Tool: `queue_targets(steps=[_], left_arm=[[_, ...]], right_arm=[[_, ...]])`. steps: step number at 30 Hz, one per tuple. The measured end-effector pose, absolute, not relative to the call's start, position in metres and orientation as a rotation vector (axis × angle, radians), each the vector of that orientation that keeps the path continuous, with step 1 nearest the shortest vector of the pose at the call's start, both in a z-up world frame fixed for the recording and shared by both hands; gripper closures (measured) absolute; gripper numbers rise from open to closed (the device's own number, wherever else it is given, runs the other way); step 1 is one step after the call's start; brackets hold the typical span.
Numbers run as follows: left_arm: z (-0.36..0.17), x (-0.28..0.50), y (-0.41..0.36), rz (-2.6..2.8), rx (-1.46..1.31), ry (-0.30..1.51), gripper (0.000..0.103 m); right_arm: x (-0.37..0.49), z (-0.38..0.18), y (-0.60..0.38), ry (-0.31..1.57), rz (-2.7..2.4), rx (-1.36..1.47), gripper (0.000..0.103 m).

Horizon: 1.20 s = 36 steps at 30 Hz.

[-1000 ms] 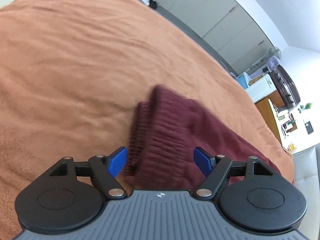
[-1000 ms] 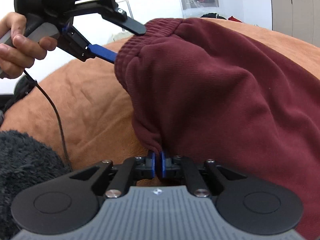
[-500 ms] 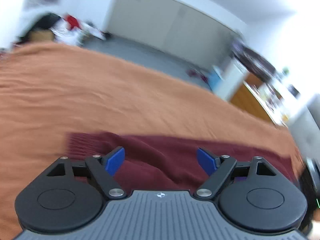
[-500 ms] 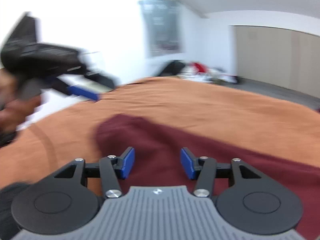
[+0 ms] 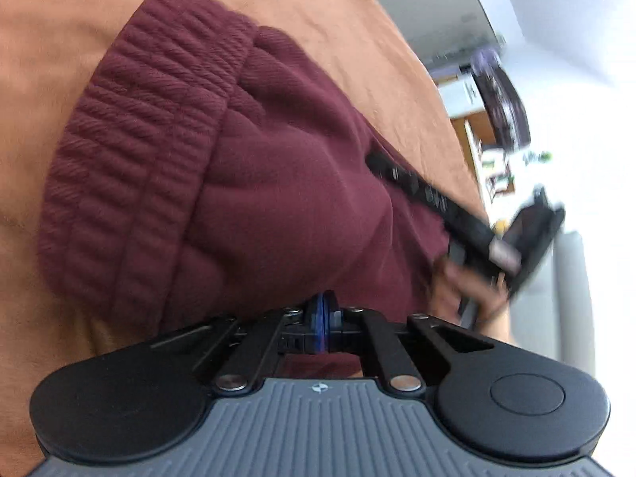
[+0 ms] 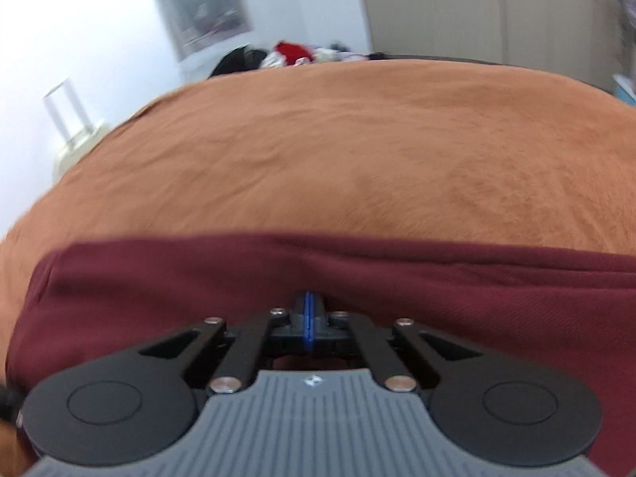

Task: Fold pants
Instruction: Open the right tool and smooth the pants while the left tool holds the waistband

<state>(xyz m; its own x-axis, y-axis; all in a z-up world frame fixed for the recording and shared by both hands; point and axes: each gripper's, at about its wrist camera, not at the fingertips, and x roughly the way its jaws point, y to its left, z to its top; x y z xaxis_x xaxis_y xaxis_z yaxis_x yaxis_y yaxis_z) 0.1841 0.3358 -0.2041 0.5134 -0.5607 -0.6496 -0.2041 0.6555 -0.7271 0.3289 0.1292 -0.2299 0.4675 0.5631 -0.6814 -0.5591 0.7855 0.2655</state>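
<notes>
Across the frames' lower centre, my left gripper (image 5: 321, 320) and right gripper (image 6: 308, 320), spread moments ago, now pinch the maroon pants (image 5: 246, 183), ready for folding.

No legible text, number or brand in either view; a small round emblem (image 5: 320, 388) on the grey ribbed housing of the left gripper (image 5: 322, 320), just behind its closed jaws, is too small to read; a like emblem (image 6: 312, 381) sits on the right gripper (image 6: 307, 320) housing, also unreadable; pale marks (image 5: 421, 187) along the black bar of the other gripper, right of the pants (image 5: 222, 167), are blurred beyond reading.
</notes>
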Motion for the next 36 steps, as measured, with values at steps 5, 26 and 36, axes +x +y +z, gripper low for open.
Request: queue_targets(steps=[5, 26, 36], left_arm=[[-0.182, 0.172, 0.320, -0.243, -0.737, 0.979, 0.060], [-0.215, 0.130, 0.364, 0.263, -1.244, 0.787, 0.001], [-0.238, 0.139, 0.343, 0.366, -1.323, 0.640, 0.000]], right_arm=[[0.322, -0.219, 0.137, 0.777, 0.675, -0.069, 0.103], [0.190, -0.106, -0.031, 0.767, 0.714, 0.068, 0.008], [0.184, -0.145, -0.031, 0.788, 0.734, 0.073, 0.064]])
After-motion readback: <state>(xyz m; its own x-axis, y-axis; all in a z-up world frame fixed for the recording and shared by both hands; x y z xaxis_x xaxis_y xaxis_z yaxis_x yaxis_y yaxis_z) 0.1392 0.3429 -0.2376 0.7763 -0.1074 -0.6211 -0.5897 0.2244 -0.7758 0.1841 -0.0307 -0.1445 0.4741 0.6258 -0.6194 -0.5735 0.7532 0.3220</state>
